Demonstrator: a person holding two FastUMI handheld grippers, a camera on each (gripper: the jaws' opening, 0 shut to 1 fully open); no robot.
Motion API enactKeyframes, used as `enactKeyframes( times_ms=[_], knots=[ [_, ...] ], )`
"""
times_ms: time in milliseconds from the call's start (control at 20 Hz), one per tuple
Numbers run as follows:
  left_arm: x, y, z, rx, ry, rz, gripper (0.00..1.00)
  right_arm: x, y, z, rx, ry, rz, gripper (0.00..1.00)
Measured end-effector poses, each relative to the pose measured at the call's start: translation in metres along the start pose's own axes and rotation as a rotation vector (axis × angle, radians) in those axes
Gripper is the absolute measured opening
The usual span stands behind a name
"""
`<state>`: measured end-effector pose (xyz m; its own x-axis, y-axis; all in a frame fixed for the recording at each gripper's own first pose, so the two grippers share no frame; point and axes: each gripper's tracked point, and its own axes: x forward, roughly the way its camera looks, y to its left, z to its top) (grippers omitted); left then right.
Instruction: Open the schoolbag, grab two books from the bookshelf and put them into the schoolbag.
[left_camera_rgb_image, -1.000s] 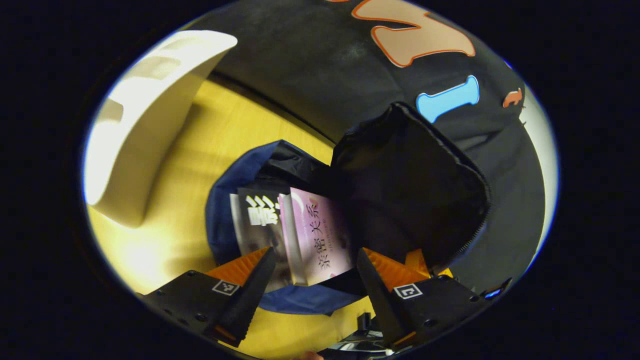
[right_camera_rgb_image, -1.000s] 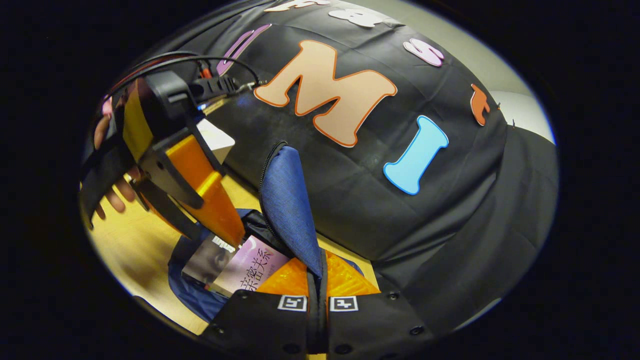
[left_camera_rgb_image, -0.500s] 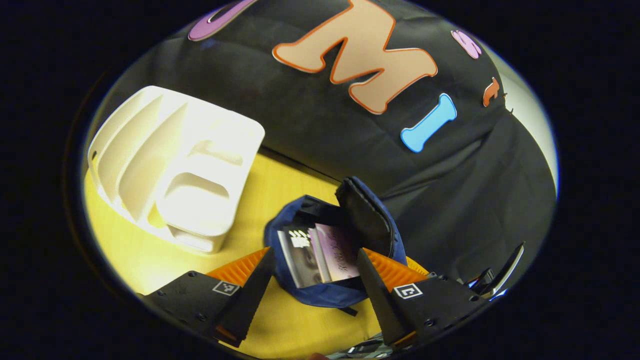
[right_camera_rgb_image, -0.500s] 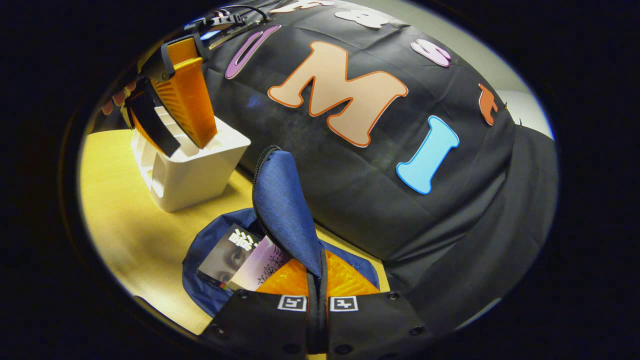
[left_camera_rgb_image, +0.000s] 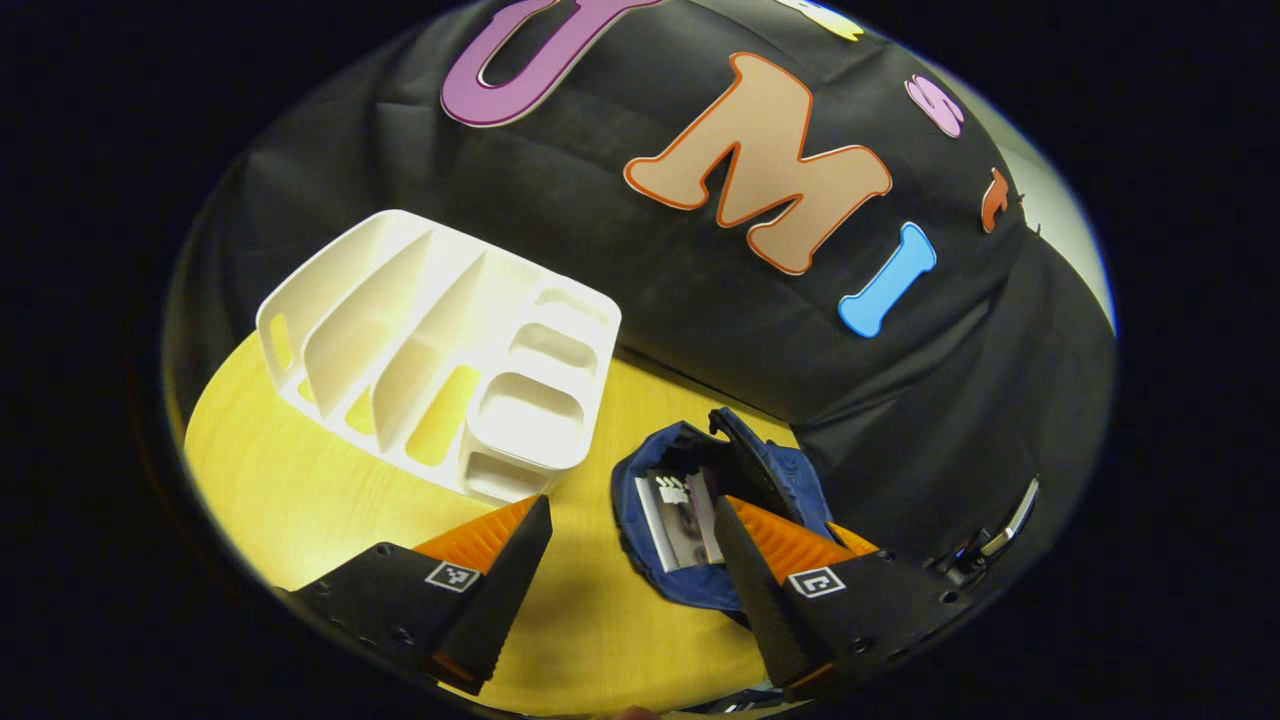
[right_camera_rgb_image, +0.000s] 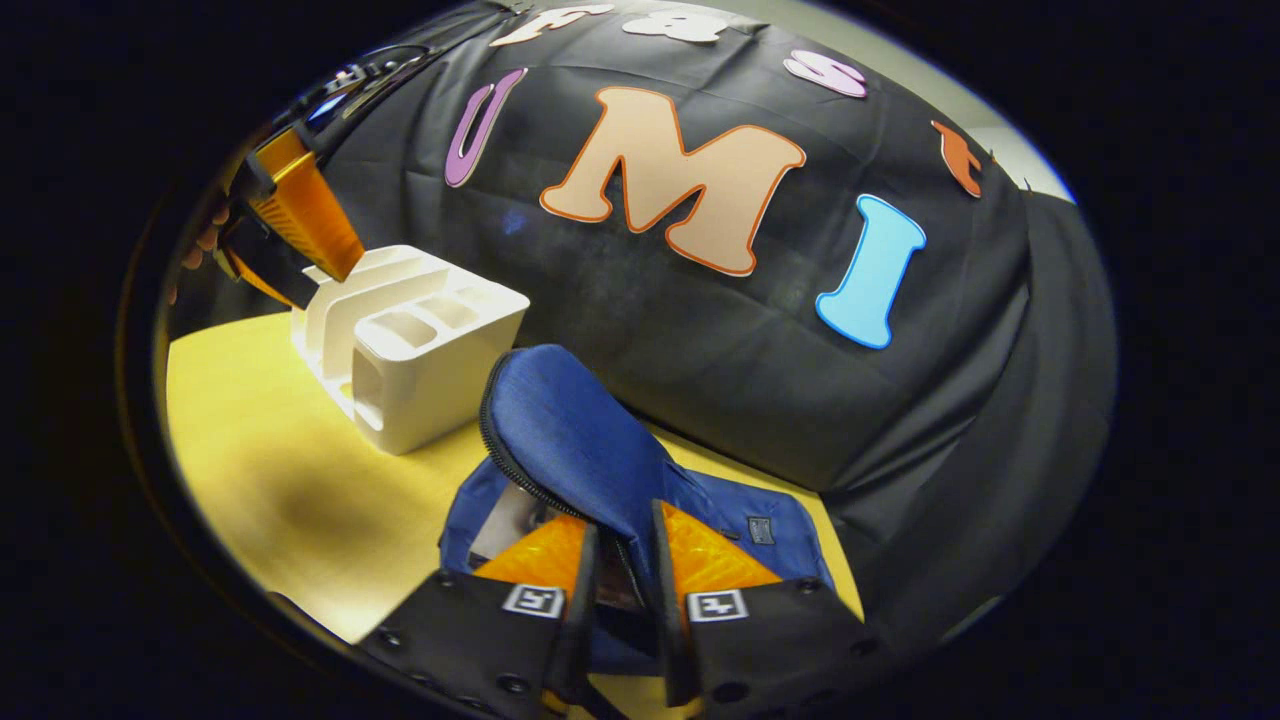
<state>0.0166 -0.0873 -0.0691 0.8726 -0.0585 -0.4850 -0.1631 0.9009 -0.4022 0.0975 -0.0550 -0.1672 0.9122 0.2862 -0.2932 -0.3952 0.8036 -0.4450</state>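
Both books (left_camera_rgb_image: 678, 515) in open schoolbag (right_camera_rgb_image: 770, 520), bookshelf (left_camera_rgb_image: 440, 350) empty, left claw (left_camera_rgb_image: 632, 535) open, right claw (right_camera_rgb_image: 622, 590) spread around flap (right_camera_rgb_image: 570, 440)

Blue schoolbag (left_camera_rgb_image: 655, 500) lies open, two books (left_camera_rgb_image: 680, 515) inside, beside white bookshelf (left_camera_rgb_image: 440, 350)

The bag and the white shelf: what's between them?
Only bare yellow table lies between the bag and the shelf, seen in the left gripper view.
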Motion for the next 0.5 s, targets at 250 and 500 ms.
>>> enactKeyframes(
  times_ms=[250, 500],
  knots=[
    [-0.014, 0.024, -0.001, 0.037, -0.023, 0.075, 0.95, -0.028, 0.034, 0.019, 0.083, -0.039, 0.071, 0.74],
    [-0.03, 0.034, 0.0, 0.077, -0.071, 0.128, 0.95, -0.042, 0.055, 0.049, 0.124, -0.078, 0.088, 0.88]
  ],
)
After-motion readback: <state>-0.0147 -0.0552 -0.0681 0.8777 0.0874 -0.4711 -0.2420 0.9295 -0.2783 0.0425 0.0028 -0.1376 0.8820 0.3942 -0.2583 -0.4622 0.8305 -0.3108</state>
